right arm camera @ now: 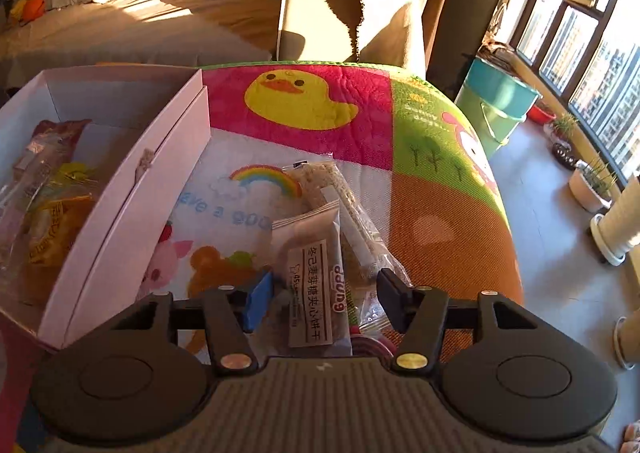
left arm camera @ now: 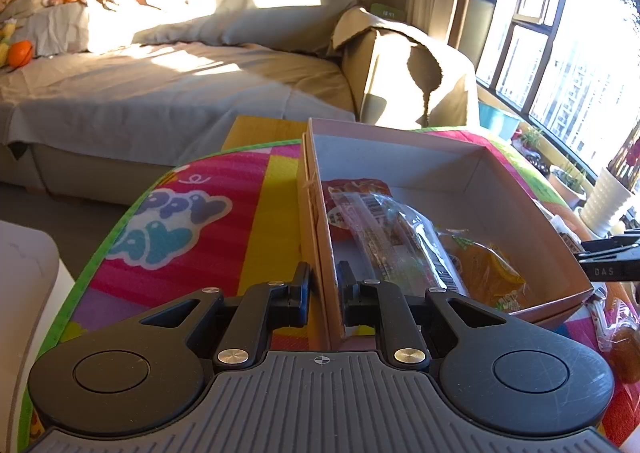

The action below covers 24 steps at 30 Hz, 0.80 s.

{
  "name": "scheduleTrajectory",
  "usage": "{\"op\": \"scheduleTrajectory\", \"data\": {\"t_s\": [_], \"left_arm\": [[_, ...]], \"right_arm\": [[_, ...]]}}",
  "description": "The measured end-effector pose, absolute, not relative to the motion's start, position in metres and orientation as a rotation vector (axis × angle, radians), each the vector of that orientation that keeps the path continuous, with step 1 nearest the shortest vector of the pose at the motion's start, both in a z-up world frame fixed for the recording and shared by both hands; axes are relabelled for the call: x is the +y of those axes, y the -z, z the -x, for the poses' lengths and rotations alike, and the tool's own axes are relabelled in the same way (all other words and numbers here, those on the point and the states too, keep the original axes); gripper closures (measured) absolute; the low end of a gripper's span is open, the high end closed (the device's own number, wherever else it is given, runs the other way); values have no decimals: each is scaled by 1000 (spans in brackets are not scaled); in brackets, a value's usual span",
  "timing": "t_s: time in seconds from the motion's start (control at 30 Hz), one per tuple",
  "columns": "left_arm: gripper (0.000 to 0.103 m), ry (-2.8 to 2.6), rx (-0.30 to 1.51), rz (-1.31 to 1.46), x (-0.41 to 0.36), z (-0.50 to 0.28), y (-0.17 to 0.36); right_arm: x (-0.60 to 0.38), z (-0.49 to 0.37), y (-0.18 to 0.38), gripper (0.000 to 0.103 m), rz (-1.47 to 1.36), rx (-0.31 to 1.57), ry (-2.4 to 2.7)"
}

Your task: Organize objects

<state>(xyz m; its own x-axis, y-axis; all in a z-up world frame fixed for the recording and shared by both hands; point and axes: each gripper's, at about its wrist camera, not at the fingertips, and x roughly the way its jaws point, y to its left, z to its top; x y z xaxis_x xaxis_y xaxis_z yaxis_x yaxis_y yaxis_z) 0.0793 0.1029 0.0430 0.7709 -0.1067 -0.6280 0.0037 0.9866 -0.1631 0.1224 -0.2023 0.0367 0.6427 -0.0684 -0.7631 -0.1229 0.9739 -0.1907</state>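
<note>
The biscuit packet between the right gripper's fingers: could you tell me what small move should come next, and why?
Probably close the right gripper on the biscuit packet. Its fingers are open on either side of the packet, which lies on the mat outside the box, while the left gripper grips the box wall.

One pink cardboard box (right arm camera: 132,189), on colourful mat (right arm camera: 440,221), left side. Inside box: three snack packets visible – one red (left arm camera: 352,189) at far end, one long clear sleeve (left arm camera: 400,241) in middle, one orange (left arm camera: 488,273) near right. Outside box, on mat to right: three packets in near pile – one grey biscuit pack (right arm camera: 312,273), one clear rice-bar pack (right arm camera: 344,213), one small wrapper (right arm camera: 372,313) partly hidden. Two grippers: left (left arm camera: 324,285), right (right arm camera: 324,293).
</note>
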Motion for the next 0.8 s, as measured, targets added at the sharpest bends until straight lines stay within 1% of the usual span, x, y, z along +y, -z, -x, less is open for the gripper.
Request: {"op": "scheduleTrajectory", "data": {"t_s": [0.03, 0.07, 0.1, 0.13, 0.2, 0.33, 0.53, 0.6, 0.67, 0.7, 0.73, 0.8], "left_arm": [[86, 59, 689, 156, 103, -79, -43], [86, 59, 689, 156, 103, -79, -43], [86, 59, 689, 155, 103, -79, -43], [86, 60, 689, 156, 103, -79, -43], [86, 61, 689, 157, 104, -80, -43], [86, 60, 689, 157, 104, -80, -43], [86, 61, 689, 159, 104, -80, -43], [86, 61, 690, 157, 104, -80, -42], [86, 61, 690, 157, 104, -80, -42], [86, 61, 690, 156, 104, -80, -42], [86, 61, 690, 157, 104, -80, -42], [86, 60, 690, 157, 104, -80, -42]], "right_arm": [[-200, -116, -38, 72, 242, 875, -53], [-198, -109, -40, 75, 252, 869, -66], [-195, -102, -43, 83, 263, 865, -78], [-193, -95, -45, 89, 265, 863, -91], [-192, -79, -53, 93, 242, 856, -112], [-192, -44, -74, 97, 184, 827, -156], [-200, 6, -90, 97, -3, 859, -243], [-200, 19, -94, 97, -13, 837, -255], [-200, 20, -95, 90, 9, 806, -218], [-202, 16, -95, 83, 10, 801, -197], [-203, 9, -94, 78, 11, 799, -178], [-204, -13, -89, 72, 20, 802, -170]]}}
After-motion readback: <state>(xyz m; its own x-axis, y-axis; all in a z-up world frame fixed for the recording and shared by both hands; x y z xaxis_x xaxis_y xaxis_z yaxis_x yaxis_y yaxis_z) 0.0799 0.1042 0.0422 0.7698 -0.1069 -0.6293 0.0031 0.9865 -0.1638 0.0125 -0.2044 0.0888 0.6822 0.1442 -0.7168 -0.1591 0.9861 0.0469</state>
